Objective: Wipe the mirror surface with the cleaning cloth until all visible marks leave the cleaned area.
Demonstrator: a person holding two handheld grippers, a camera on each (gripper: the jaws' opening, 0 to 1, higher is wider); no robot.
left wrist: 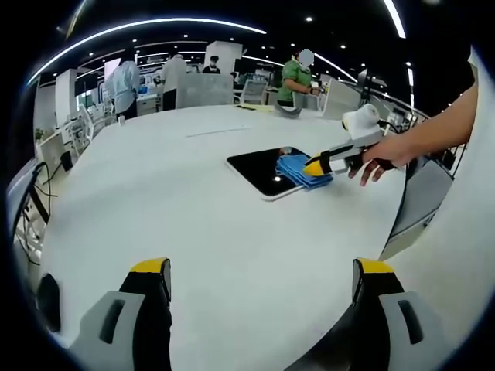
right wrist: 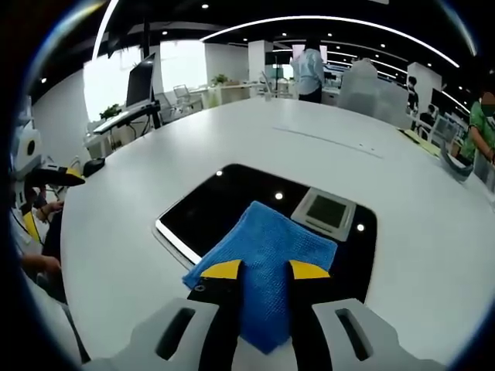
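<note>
A dark rectangular mirror (left wrist: pixel 259 168) (right wrist: pixel 224 205) with a thin white rim lies flat on the white table (left wrist: pixel 193 224) (right wrist: pixel 433 232). A blue cleaning cloth (left wrist: pixel 298 171) (right wrist: pixel 267 236) rests on the mirror's near part and hangs over its edge. My right gripper (right wrist: pixel 267 270) (left wrist: pixel 319 165) is shut on the cloth, held by a hand (left wrist: pixel 379 158). In the left gripper view my left gripper (left wrist: pixel 263 269) stands open above bare table, well short of the mirror; it also shows at the left edge (right wrist: pixel 54 176) of the right gripper view.
The mirror reflects a ceiling panel (right wrist: pixel 325 210) and light spots. A tilted monitor (left wrist: pixel 421 205) stands at the table's edge. Several people (left wrist: pixel 124 85) stand by desks beyond the table. A screen on a stand (right wrist: pixel 143 77) stands off the far left side.
</note>
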